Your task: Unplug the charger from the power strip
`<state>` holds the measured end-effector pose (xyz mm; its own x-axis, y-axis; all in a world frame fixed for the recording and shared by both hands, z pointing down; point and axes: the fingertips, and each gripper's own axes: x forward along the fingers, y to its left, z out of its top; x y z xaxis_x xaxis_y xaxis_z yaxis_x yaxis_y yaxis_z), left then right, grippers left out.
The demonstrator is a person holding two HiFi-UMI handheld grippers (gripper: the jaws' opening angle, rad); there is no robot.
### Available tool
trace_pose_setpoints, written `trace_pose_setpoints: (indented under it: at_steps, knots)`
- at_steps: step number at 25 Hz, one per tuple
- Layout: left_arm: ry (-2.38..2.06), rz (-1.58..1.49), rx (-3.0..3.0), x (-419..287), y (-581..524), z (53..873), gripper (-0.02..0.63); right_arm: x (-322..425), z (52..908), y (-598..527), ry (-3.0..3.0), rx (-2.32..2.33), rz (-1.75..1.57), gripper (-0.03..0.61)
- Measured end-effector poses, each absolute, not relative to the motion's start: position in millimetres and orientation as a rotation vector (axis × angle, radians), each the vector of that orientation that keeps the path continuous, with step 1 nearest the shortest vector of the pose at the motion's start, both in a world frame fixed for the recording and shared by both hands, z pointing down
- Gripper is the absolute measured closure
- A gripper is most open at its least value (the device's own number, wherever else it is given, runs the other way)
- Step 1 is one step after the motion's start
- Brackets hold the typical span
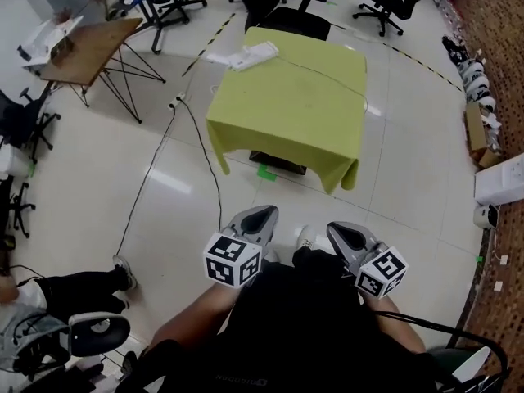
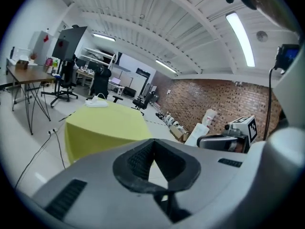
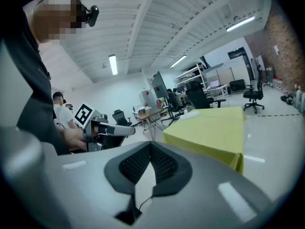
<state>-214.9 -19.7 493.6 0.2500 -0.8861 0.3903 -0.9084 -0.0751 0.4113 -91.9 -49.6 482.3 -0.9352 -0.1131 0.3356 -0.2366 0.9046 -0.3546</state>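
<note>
Two hand-held grippers sit low in the head view, close to the person's dark-clothed body and well apart from the table that bears the task's things. At far left stands a wooden table point(image 1: 86, 51) on thin black legs, with pale boxes on it. Below it, at the bottom left corner, a seated person's shoe point(image 1: 123, 273) shows beside a grey office chair point(image 1: 90, 334). A black cable point(image 1: 147, 182) runs over the pale floor from a small white socket block point(image 1: 176, 101) towards that shoe.

Next comes the table with the yellow-green cloth point(image 1: 286, 113). The white power strip point(image 1: 250, 56) lies at its far left corner (the charger on it is too small to tell apart), and a thin cord crosses the cloth from it. Black office chairs point(image 1: 286, 11) stand just behind this table. Bare floor lies between the table and the grippers.

The left gripper point(image 1: 262, 213) has its jaws together at the tips, with nothing between them, as its own view shows. The right gripper point(image 1: 339, 230) is likewise closed and empty. At far right a cardboard box point(image 1: 475, 129) and a white box point(image 1: 499, 178) stand along the foot of a brick wall point(image 1: 499, 47).
</note>
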Motion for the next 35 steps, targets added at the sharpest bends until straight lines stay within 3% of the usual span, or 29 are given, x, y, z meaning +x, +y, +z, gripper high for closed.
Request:
trace_pose_setpoints:
  at_steps: [7,19,35]
  knots:
    - [-1.831,0.015,1.767,-271,-25,489,0.607,-159,478,-92,-2.798,0.012,0.554,0.575]
    - [-2.014,0.007,1.662,-277,-104,484,0.607,-176,498,-188,-2.812,-0.209,0.549,0.575]
    - [-2.045,0.056,1.506,-353,-80,507,0.607,-258,521,-188,-2.762,-0.295,0.626,0.575]
